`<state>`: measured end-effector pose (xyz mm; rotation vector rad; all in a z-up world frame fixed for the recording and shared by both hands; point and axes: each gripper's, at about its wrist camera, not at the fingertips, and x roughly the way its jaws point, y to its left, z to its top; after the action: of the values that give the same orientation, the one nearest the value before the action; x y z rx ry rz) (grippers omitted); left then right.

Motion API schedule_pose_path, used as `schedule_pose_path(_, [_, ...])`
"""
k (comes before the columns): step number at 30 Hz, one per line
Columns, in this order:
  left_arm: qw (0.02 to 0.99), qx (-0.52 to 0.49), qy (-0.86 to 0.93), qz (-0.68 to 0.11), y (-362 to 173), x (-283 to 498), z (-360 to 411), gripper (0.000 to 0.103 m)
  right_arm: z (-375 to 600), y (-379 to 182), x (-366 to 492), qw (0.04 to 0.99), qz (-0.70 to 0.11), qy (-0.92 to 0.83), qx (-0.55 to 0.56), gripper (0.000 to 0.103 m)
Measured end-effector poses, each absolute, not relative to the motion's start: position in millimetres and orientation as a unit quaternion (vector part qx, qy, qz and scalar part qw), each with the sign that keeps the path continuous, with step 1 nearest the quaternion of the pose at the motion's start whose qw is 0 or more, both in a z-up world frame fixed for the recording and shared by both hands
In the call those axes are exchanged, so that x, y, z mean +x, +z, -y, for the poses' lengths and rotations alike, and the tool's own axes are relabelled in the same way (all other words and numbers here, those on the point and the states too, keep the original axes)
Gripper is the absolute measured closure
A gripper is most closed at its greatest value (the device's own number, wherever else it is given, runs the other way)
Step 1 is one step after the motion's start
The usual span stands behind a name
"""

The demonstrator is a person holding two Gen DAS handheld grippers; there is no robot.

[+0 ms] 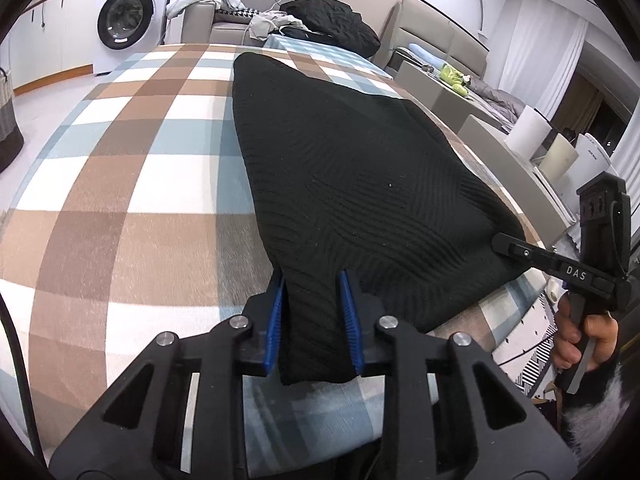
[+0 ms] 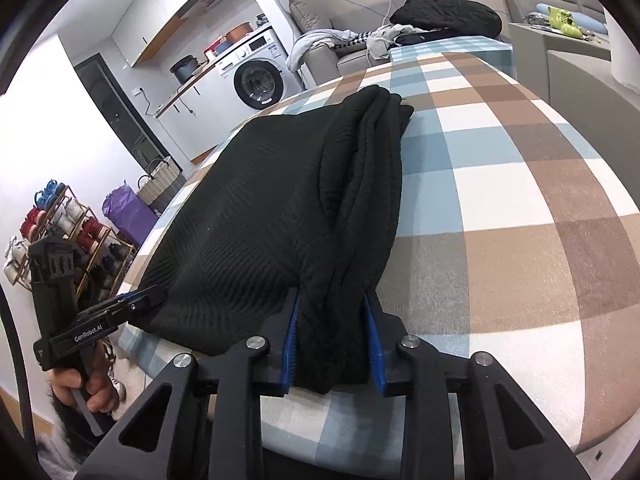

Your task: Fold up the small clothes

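Observation:
A black ribbed knit garment (image 1: 340,168) lies folded on the checked blanket (image 1: 120,184), its layered edge on the right in the right wrist view (image 2: 280,208). My left gripper (image 1: 314,300) is shut on the garment's near left corner, with cloth bunched between its blue pads (image 1: 276,320). My right gripper (image 2: 332,320) is shut on the near right corner, over the stacked folds. Each gripper shows in the other's view, the right one at the cloth's right edge (image 1: 516,250) and the left one at its left edge (image 2: 136,300).
The blanket (image 2: 500,200) covers a table or bed. Behind stand a washing machine (image 1: 128,16), a sofa with a black jacket (image 1: 332,20) and pale clothes. A shoe rack (image 2: 68,232) and a purple bag (image 2: 128,208) stand on the floor at left.

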<state>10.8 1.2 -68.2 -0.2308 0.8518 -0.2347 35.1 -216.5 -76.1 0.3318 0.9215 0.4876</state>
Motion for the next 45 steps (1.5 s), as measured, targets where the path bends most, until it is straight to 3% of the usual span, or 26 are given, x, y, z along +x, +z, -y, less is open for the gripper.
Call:
schedule_pose_path(22, [0.904, -0.096, -0.073, -0.409, -68.3, 100.3, -22.9, 0.079, 176.5, -71.4, 104.1, 0.873, -0.436, 0.192, 0.103, 0.073])
schedule_pose_path(27, [0.910, -0.086, -0.069, -0.400, -66.0, 91.2, -22.2, 0.071, 179.8, -69.1, 100.1, 0.878, -0.423, 0.198, 0.101, 0.056])
schedule_pose_path(29, [0.913, -0.086, -0.056, -0.394, -64.6, 84.5, -23.9, 0.056, 181.6, -66.3, 94.7, 0.883, -0.410, 0.206, 0.100, 0.041])
schedule_pose_path(31, [0.918, -0.090, -0.041, -0.384, -61.9, 78.5, -27.2, 0.033, 182.0, -61.4, 87.9, 0.889, -0.393, 0.215, 0.094, 0.031])
schedule_pose_path(33, [0.926, -0.098, -0.040, -0.361, -57.2, 70.2, -31.2, 0.031, 181.9, -54.9, 76.7, 0.900, -0.367, 0.219, 0.078, 0.019])
schedule_pose_path(34, [0.930, -0.098, -0.042, -0.352, -55.5, 65.7, -31.8, 0.025, 182.1, -52.2, 70.6, 0.906, -0.354, 0.222, 0.071, 0.012])
schedule_pose_path(45, [0.955, -0.067, -0.070, -0.280, -39.2, 12.6, -7.7, 0.021, 190.8, -35.4, 23.8, 0.929, -0.260, 0.251, 0.082, 0.005])
